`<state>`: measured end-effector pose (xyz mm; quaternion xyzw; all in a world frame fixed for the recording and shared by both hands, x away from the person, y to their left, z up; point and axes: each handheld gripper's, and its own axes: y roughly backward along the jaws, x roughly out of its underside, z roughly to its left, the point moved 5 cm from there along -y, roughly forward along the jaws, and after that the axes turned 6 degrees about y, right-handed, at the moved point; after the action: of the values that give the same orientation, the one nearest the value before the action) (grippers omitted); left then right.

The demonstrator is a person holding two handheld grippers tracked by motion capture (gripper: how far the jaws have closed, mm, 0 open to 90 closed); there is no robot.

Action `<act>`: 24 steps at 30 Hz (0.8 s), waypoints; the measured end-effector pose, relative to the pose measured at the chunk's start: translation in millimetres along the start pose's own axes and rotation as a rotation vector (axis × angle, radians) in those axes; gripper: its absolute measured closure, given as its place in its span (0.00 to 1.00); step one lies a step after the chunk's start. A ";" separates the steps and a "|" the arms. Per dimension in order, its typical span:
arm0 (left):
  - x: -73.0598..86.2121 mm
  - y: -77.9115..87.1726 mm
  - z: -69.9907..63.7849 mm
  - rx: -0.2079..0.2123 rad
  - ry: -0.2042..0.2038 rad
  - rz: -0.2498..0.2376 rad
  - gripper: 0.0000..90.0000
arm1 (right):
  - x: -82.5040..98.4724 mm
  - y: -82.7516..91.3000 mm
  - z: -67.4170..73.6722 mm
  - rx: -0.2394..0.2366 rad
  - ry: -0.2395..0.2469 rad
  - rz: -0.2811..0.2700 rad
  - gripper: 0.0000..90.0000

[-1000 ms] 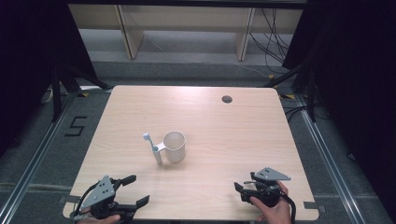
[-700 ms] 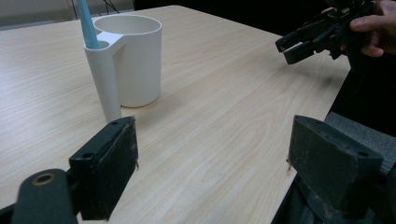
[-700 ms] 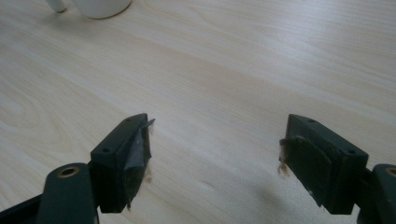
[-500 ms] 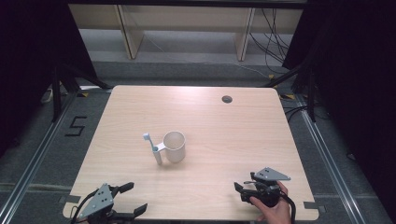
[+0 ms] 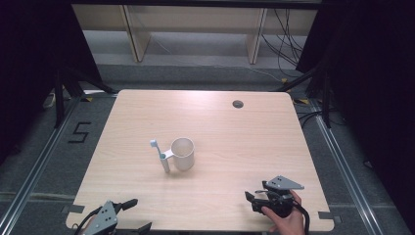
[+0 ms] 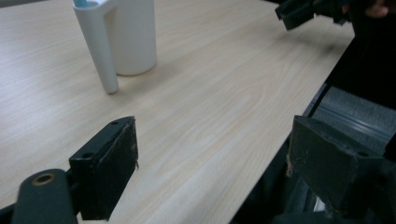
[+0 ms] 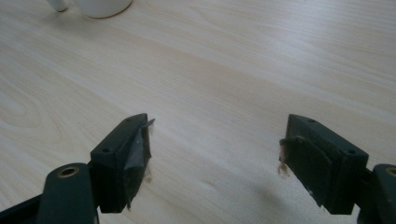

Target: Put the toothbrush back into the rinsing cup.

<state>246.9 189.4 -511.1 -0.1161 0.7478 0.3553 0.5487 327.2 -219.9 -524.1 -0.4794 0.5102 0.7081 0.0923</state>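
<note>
We've got both jaws wide, empty: left gripper (image 5: 128, 215) at table (image 5: 244, 132) edge, right gripper (image 5: 254, 198) near. Risk: cup (image 5: 183, 153) w/ toothbrush (image 5: 157, 148) tips if handle bumped.

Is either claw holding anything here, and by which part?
Nothing is held. The left claw and right claw are open and apart from the white cup.

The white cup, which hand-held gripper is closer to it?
Left. The left hand-held gripper sits below-left of the white cup; the right hand-held gripper lies farther off, below-right.
</note>
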 end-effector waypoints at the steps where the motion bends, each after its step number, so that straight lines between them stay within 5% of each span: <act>1: 1.5 -0.2 -1.8 0.000 -0.009 0.005 0.17 | 0.1 0.0 -0.1 0.000 -0.001 0.000 0.27; 18: 15.0 8.8 -12.3 0.003 -0.015 0.047 0.17 | 0.1 -0.3 1.4 -0.010 -0.005 -0.003 0.26; 24: 22.8 8.2 -14.1 -0.012 -0.055 0.122 0.17 | -0.1 0.8 1.4 -0.006 0.002 0.002 0.26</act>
<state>223.4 190.9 -526.4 -0.0634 0.7361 0.3955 0.5457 325.9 -219.1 -523.5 -0.4801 0.5087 0.7090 0.0897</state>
